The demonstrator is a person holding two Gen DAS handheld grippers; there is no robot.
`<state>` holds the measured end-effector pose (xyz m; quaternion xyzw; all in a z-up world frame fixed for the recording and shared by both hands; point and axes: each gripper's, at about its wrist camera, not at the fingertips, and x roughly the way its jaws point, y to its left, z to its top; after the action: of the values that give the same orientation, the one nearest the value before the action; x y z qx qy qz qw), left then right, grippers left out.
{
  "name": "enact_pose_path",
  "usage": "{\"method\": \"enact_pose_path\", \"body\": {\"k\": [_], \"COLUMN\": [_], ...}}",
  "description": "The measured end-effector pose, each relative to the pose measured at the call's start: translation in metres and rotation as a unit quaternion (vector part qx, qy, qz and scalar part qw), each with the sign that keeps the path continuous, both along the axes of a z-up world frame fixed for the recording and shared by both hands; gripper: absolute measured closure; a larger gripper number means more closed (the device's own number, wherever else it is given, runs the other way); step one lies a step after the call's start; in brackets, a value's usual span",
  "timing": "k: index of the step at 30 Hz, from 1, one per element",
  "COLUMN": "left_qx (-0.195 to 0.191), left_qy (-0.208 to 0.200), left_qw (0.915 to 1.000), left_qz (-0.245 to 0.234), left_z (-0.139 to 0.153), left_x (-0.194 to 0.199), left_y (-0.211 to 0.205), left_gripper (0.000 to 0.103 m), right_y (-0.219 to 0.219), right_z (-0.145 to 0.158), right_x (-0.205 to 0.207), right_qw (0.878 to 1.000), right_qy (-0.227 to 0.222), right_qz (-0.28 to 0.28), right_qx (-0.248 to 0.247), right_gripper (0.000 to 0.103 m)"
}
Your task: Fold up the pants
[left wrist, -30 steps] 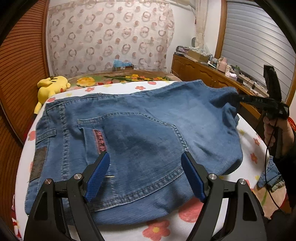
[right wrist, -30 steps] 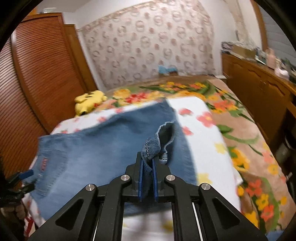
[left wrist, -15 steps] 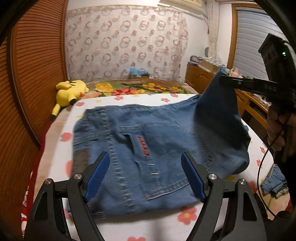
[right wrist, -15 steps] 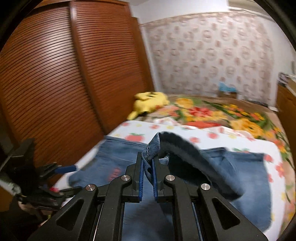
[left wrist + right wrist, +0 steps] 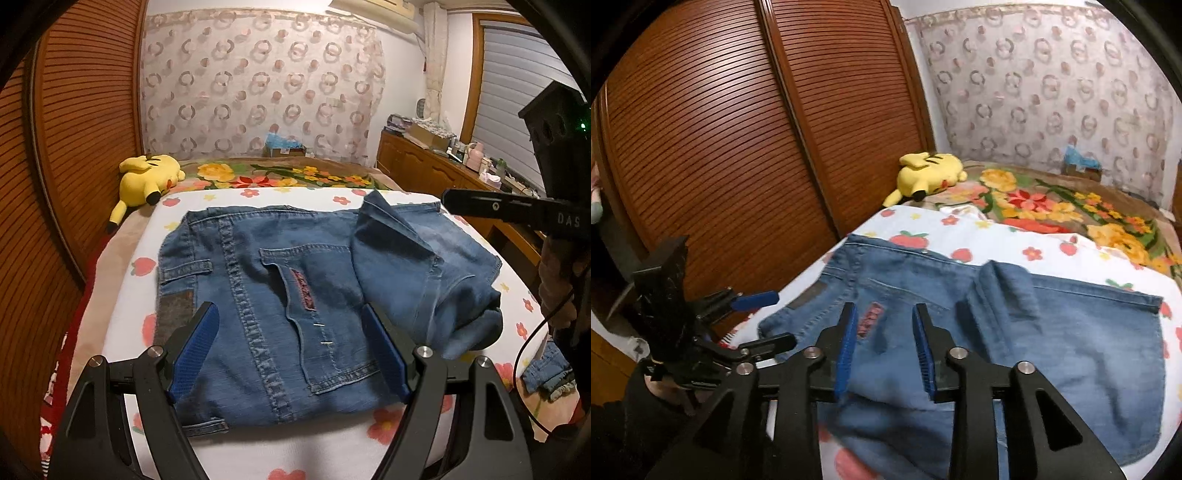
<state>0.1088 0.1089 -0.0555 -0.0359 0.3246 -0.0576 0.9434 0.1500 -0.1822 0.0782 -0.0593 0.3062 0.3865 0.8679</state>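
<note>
Blue denim pants lie flat on the flower-print sheet, back pocket up, waistband at the left. One leg is folded over onto the right half, and its hem rests on the seat. My left gripper hovers open over the near edge of the pants with nothing between its blue pads. My right gripper is above the pants and its jaws are opening, with no cloth between them. In the left wrist view the right gripper shows side-on at the right. The left gripper appears at the lower left of the right wrist view.
A yellow plush toy lies at the far left of the bed on a floral blanket. Slatted wooden wardrobe doors run along the left side. A cluttered wooden dresser stands at the right. Another denim piece lies near the bed's right edge.
My right gripper carried the leg hem across over the pants, then parted its jaws and let it drop onto the seat. The left gripper drew back a little and stayed open.
</note>
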Motion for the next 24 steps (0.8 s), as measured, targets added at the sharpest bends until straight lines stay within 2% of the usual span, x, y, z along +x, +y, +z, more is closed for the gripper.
{"method": "enact_pose_path", "body": {"k": [5, 7, 14, 16, 19, 20, 21, 22, 24], "left_qx": [-0.005, -0.014, -0.043, -0.046, -0.047, -0.048, -0.048, -0.047, -0.046], "left_qy": [0.005, 0.005, 0.016, 0.023, 0.04, 0.043, 0.046, 0.048, 0.05], "left_qw": [0.9998, 0.9994, 0.9971, 0.9962, 0.9942, 0.9934, 0.9928, 0.9923, 0.9912], "left_qz": [-0.018, -0.03, -0.06, -0.07, -0.087, -0.095, -0.1, -0.104, -0.114], "left_z": [-0.003, -0.003, -0.009, -0.014, -0.023, -0.026, -0.026, -0.027, -0.029], "left_x": [0.002, 0.001, -0.001, 0.001, 0.005, 0.005, 0.004, 0.005, 0.004], "left_y": [-0.013, -0.02, -0.035, -0.039, -0.048, -0.052, -0.055, -0.058, -0.062], "left_gripper": [0.023, 0.023, 0.023, 0.026, 0.037, 0.042, 0.048, 0.051, 0.066], "right_y": [0.001, 0.015, 0.045, 0.052, 0.061, 0.065, 0.069, 0.074, 0.08], "right_z": [-0.002, -0.008, -0.047, -0.058, -0.063, -0.063, -0.063, -0.062, -0.056], "right_x": [-0.006, -0.01, 0.028, 0.036, 0.039, 0.039, 0.039, 0.039, 0.038], "right_qw": [0.998, 0.997, 0.993, 0.992, 0.991, 0.99, 0.99, 0.991, 0.991], "right_qy": [-0.028, -0.03, 0.017, 0.03, 0.033, 0.034, 0.03, 0.029, 0.019], "right_qz": [-0.038, -0.049, -0.062, -0.06, -0.053, -0.048, -0.044, -0.035, -0.024], "right_qx": [-0.03, -0.048, -0.098, -0.107, -0.121, -0.125, -0.128, -0.129, -0.129], "right_gripper": [0.062, 0.059, 0.058, 0.058, 0.058, 0.062, 0.08, 0.088, 0.093]}}
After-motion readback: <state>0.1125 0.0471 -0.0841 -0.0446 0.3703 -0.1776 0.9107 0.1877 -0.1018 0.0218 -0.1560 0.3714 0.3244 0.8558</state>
